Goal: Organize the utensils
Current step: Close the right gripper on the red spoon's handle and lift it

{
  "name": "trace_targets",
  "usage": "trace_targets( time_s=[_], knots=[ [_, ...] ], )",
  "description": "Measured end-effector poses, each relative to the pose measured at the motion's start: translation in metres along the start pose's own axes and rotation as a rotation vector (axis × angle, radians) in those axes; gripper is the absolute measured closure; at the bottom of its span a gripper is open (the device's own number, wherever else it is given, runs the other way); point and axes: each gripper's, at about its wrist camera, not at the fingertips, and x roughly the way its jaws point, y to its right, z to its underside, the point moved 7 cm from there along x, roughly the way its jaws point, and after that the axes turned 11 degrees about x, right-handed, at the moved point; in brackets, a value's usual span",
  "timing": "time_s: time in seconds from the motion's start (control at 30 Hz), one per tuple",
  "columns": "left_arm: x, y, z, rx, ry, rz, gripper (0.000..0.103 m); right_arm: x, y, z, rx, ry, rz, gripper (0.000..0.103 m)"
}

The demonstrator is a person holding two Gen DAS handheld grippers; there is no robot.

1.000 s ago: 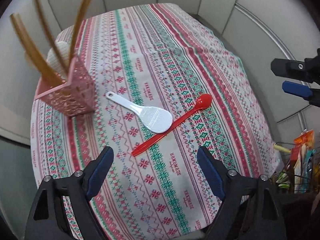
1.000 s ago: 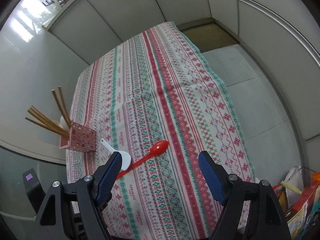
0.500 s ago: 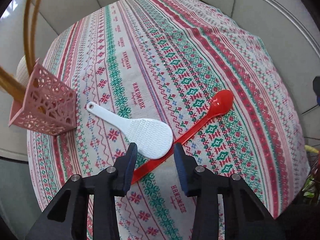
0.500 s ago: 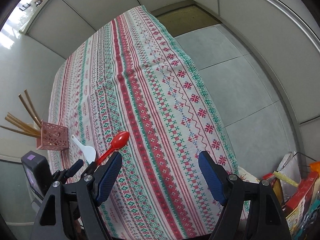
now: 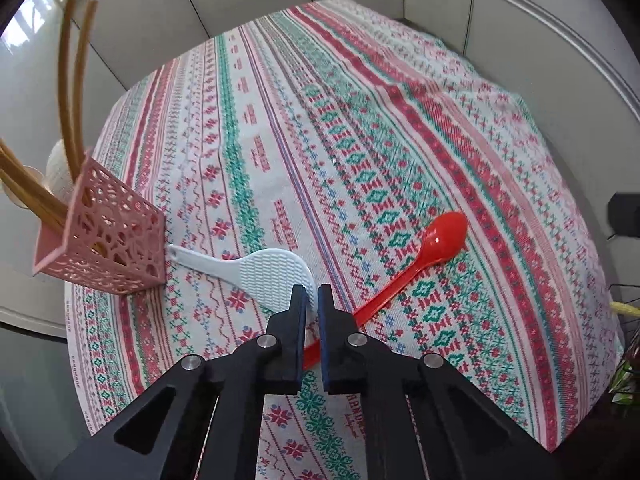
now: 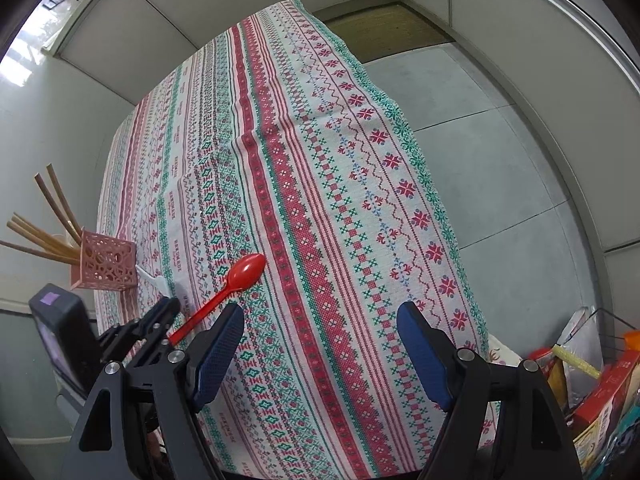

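Note:
A white rice paddle [image 5: 256,270] lies on the patterned tablecloth [image 5: 360,128], its handle pointing at a pink lattice holder [image 5: 108,248] that holds several wooden chopsticks [image 5: 70,92]. A red spoon [image 5: 412,268] lies across the paddle's near side. My left gripper [image 5: 313,300] has its jaws nearly together around the paddle's near edge, with the spoon handle passing under them. My right gripper [image 6: 320,344] is open and empty above the cloth's near right part; the left gripper [image 6: 160,316], spoon [image 6: 232,284] and holder [image 6: 106,266] show at its left.
The table stands in a corner of grey panel walls [image 6: 200,8]. A wire rack with snack packets [image 6: 600,384] stands at the right beyond the table edge. A grey tiled floor [image 6: 500,160] lies to the right.
My left gripper moved down to the paddle and its jaws closed from wide open to nearly together at the paddle's edge. My right gripper swung right and stayed open.

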Motion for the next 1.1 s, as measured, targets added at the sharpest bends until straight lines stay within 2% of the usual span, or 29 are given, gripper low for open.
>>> trace_targets(
  time_s=[0.3,0.57,0.73,0.87,0.93,1.1],
  knots=[
    [-0.059,-0.024,-0.003,-0.066,0.123,0.073,0.101,0.015,-0.012,0.003,0.018,-0.041,-0.015,0.023],
    [-0.109,-0.055,0.009,-0.144,0.219,0.175,0.101,0.052,-0.04,0.011,0.084,-0.138,-0.056,0.024],
    [-0.122,-0.075,0.025,-0.207,0.238,0.268,0.101,0.078,-0.061,0.014,0.106,-0.168,-0.033,0.04],
    [-0.125,-0.09,0.044,-0.259,0.247,0.338,0.101,0.098,-0.071,0.011,0.148,-0.162,0.0,0.048],
    [-0.127,-0.096,0.052,-0.282,0.251,0.365,0.101,0.1,-0.076,0.006,0.15,-0.109,0.036,0.055],
    [-0.125,-0.114,0.07,-0.34,0.251,0.419,0.101,0.11,-0.089,0.011,0.124,-0.031,0.168,0.061]
  ],
)
